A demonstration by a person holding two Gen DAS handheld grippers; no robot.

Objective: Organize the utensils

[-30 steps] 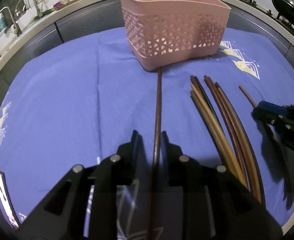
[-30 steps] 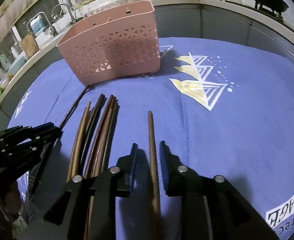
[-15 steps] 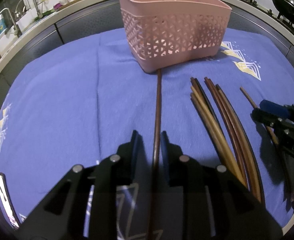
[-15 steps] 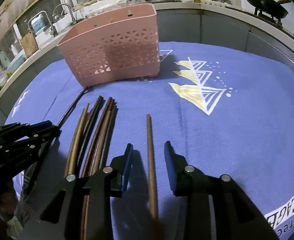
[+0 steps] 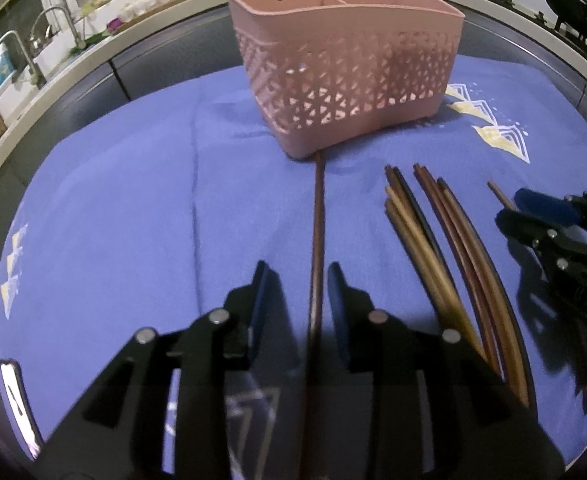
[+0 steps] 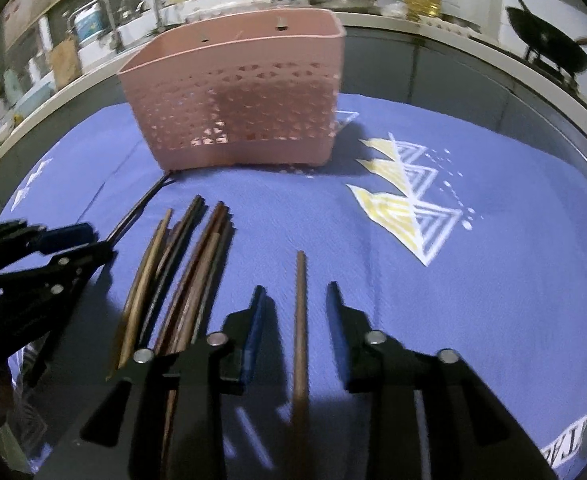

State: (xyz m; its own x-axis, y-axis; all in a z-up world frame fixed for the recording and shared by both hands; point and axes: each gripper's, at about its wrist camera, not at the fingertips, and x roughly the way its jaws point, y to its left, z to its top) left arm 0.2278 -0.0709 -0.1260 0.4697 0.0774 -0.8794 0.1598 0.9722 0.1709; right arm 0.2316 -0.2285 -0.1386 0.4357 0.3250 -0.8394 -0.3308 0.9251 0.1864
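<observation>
Pink perforated plastic utensil basket (image 5: 345, 76) stands at far centre of the blue cloth (image 5: 133, 220).

Left gripper (image 5: 295, 292): jaws narrow and opening, straddling a single dark brown chopstick (image 5: 316, 240) whose far tip touches the basket's base; pads clear of it.

Right gripper (image 6: 295, 312): jaws closing either side of a lighter brown chopstick (image 6: 300, 312), not gripping.

Bundle of brown wooden chopsticks (image 6: 181, 280) lies between both grippers.
</observation>
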